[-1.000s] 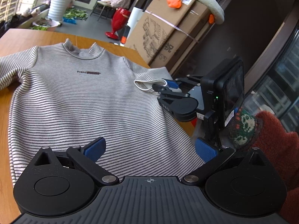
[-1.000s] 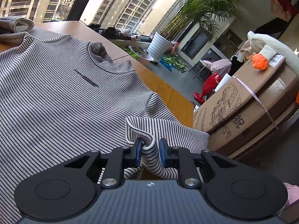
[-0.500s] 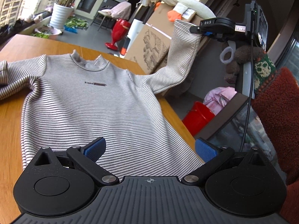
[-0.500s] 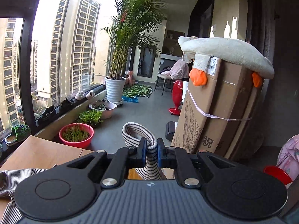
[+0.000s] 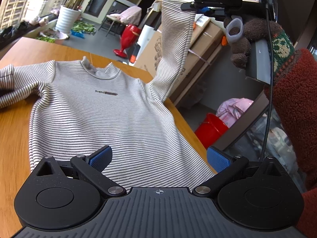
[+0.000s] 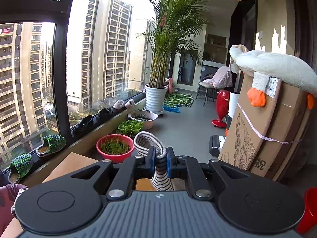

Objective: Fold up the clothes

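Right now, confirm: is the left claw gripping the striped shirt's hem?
No, the left claw hangs open above the striped shirt, blue pads apart, pinching nothing.

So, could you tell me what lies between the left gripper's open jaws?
In the left wrist view, the striped shirt's lower body fills the gap between the left gripper's jaws, lying flat on the table.

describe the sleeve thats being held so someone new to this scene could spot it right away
Start at the wooden table with the striped shirt lying flat on it. From the shirt's shoulder at the table's edge, one sleeve rises upright. Unlike the other sleeve, which lies crumpled on the table, its cuff is pinched in the right gripper.
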Demonstrator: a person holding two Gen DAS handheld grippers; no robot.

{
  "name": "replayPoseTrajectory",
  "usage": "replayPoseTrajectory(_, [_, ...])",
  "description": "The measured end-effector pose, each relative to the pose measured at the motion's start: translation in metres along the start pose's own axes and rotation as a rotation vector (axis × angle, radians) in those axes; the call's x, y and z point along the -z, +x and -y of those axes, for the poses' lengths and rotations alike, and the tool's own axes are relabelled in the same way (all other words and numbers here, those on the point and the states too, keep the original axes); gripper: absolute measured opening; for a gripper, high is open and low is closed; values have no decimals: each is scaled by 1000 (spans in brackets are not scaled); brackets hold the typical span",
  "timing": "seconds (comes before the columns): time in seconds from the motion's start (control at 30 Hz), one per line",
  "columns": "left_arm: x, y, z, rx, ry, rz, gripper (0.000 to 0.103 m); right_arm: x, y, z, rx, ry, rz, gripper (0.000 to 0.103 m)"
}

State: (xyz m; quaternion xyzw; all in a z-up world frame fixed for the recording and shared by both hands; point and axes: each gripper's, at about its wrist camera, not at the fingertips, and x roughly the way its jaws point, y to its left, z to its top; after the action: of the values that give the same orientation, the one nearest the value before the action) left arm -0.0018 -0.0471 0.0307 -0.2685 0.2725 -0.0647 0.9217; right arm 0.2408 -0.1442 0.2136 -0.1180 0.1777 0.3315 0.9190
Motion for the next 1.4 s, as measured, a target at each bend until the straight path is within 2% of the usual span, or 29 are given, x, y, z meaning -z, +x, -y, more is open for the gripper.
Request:
replayPoseTrajectory(0.53, [1, -6, -14, 5, -38, 12, 103, -8, 17, -63, -97, -69, -38, 11])
replayPoseTrajectory(0.63, [1, -7, -16, -1, -44, 10, 103, -9, 18, -68, -124, -58, -30, 24])
replayPoseTrajectory(0.7, [1, -7, -15, -6, -46, 7, 103, -9, 16, -70, -135, -58, -19, 41])
replayPoseTrajectory(0.9, [0, -1, -13, -25, -42, -18, 103, 3, 14, -60, -147, -39, -23, 60])
replayPoseTrajectory(1.13, [-1, 11, -11, -81, -29, -51, 103, 47, 14, -22, -163, 41, -84, 79])
replayPoseTrajectory(1.23, [-2, 16, -17, -147, -39, -33, 103, 72, 9, -4, -188, 104, -110, 87])
replayPoseTrajectory(1.3, [-4, 18, -23, -220, -41, 0, 103, 91, 2, 7, -226, 146, -122, 100])
replayPoseTrajectory(1.4, [-8, 12, -33, -332, -18, 88, 103, 120, -9, 19, -337, 213, -139, 103])
